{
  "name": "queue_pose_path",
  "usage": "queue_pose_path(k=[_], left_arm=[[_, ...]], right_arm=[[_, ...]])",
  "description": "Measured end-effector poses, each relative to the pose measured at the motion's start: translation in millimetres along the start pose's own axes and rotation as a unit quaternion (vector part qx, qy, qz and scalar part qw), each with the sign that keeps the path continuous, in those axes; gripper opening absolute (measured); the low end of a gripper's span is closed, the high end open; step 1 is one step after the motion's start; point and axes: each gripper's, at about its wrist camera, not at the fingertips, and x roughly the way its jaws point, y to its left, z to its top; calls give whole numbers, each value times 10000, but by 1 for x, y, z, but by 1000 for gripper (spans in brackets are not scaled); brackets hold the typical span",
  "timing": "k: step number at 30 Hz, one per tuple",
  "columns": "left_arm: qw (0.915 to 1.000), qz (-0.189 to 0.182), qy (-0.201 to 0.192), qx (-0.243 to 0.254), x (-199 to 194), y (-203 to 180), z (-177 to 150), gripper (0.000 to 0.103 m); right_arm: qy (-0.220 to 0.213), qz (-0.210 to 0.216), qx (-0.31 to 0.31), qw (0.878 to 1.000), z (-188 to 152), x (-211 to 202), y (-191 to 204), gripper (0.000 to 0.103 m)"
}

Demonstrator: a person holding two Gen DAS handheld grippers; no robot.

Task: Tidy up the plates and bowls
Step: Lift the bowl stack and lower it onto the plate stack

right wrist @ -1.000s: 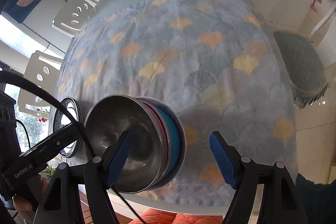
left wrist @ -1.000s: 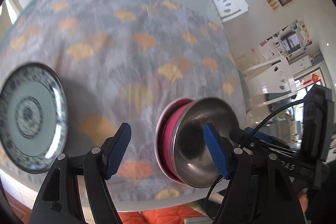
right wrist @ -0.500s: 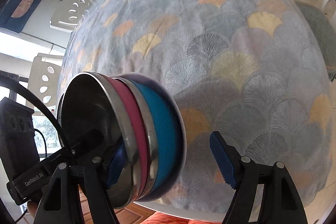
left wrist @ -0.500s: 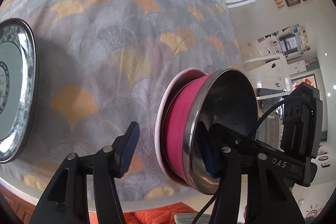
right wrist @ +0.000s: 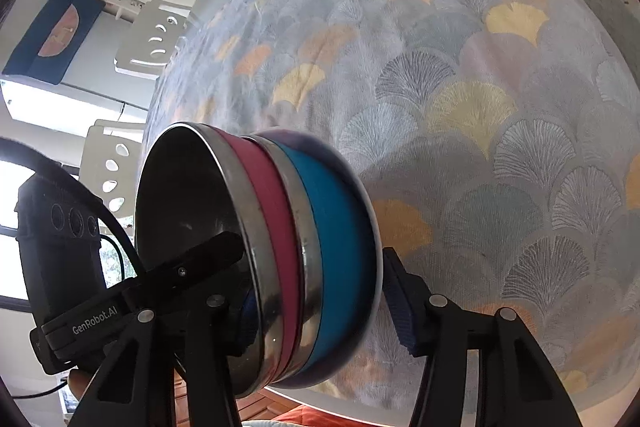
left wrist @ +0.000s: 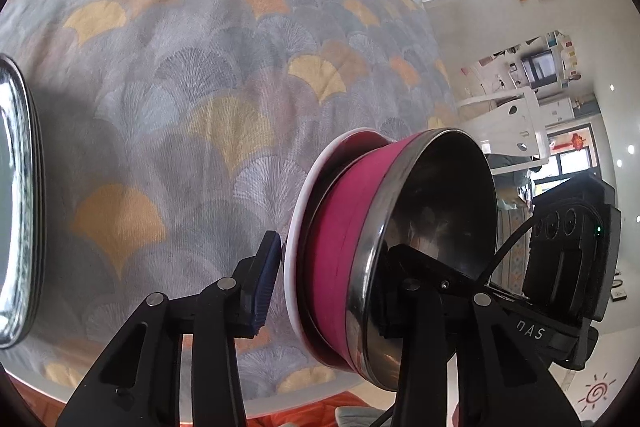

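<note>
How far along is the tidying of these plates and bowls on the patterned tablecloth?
Done: the pink-sided steel bowl sits nested in the blue-sided steel bowl, both on a white plate. In hand: the left gripper and right gripper are closing on opposite sides of that stack, pads about at its rims. Left: the blue-and-white patterned plate lies apart at the table's left edge, not yet joined with the stack.

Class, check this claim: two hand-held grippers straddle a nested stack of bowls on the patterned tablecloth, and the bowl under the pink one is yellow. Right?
One detail is wrong. In the right wrist view the bowl under the pink bowl is blue, not yellow. The rest stands: the left hand-held gripper and right hand-held gripper, jaws closing, straddle the stack on the tablecloth.
</note>
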Motion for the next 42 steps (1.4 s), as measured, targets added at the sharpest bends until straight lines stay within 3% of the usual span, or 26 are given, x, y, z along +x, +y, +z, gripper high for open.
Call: queue_pose_path(k=[12,18,22,29,34,37,42], left_arm=[[9989,204,-376,190,-7,-5,-9,34],[9966,232,-758,-245,-26,-2,-7,36],[9905,419,-1071,-750,-56,2,-7,35],[9712,891,-1835,-1233,-151,16,-15,34],[9576,1139,-2152,-1538,-206,53,-18,34],[9567,1217,-2112,-1589,-217,84,-14,34],[9640,1212,-1715,-1633,-217,136,-9,34]], right_arm=[[13,-222,-465,9987,7,2,11,52],[143,-389,-883,9952,11,-2,34,52],[348,-223,-925,9949,18,-3,53,52],[496,356,-1610,9851,23,-13,142,52],[654,567,-2023,9755,17,1,213,52],[746,593,-2075,9736,10,23,242,52],[1046,443,-1835,9764,-3,74,267,52]])
